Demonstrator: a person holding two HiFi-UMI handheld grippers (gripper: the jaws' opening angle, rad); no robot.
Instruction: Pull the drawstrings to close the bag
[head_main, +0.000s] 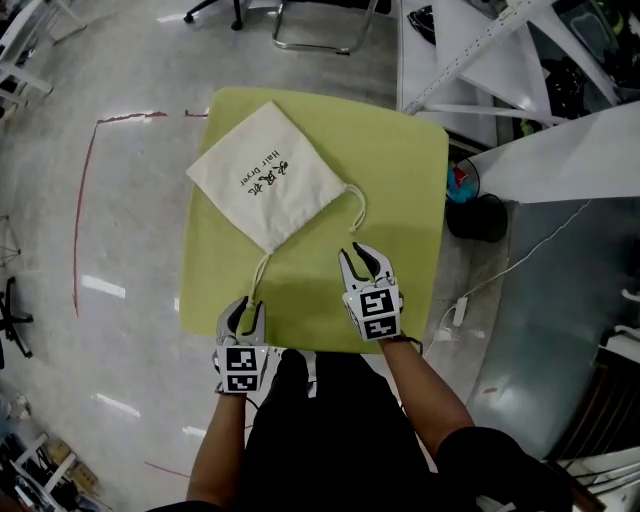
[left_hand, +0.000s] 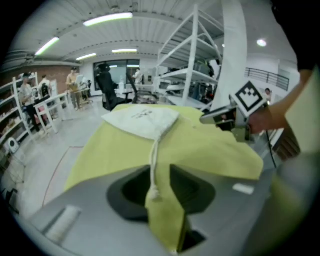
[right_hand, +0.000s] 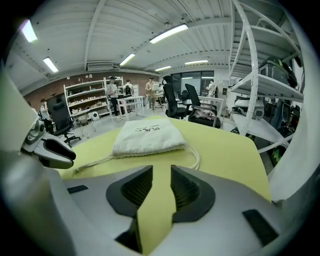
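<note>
A white drawstring bag (head_main: 265, 175) (left_hand: 142, 120) (right_hand: 147, 137) lies flat on the yellow-green table (head_main: 410, 200), its mouth toward me. Its left cord (head_main: 260, 275) (left_hand: 155, 160) runs toward the table's near edge. The cord's knotted end lies between the jaws of my left gripper (head_main: 246, 312) (left_hand: 160, 175), which stand apart and do not press on it. The right cord (head_main: 357, 210) (right_hand: 194, 156) loops out from the bag's right corner. My right gripper (head_main: 358, 258) (right_hand: 161, 180) hovers just short of that loop, open a little, with only tabletop between its jaws.
A white shelf rack (head_main: 480, 50) stands beyond the table's right side, with a black bin (head_main: 480, 215) beside the table. Chair legs (head_main: 320, 30) stand on the floor past the far edge. A red tape line (head_main: 85, 190) marks the floor at left.
</note>
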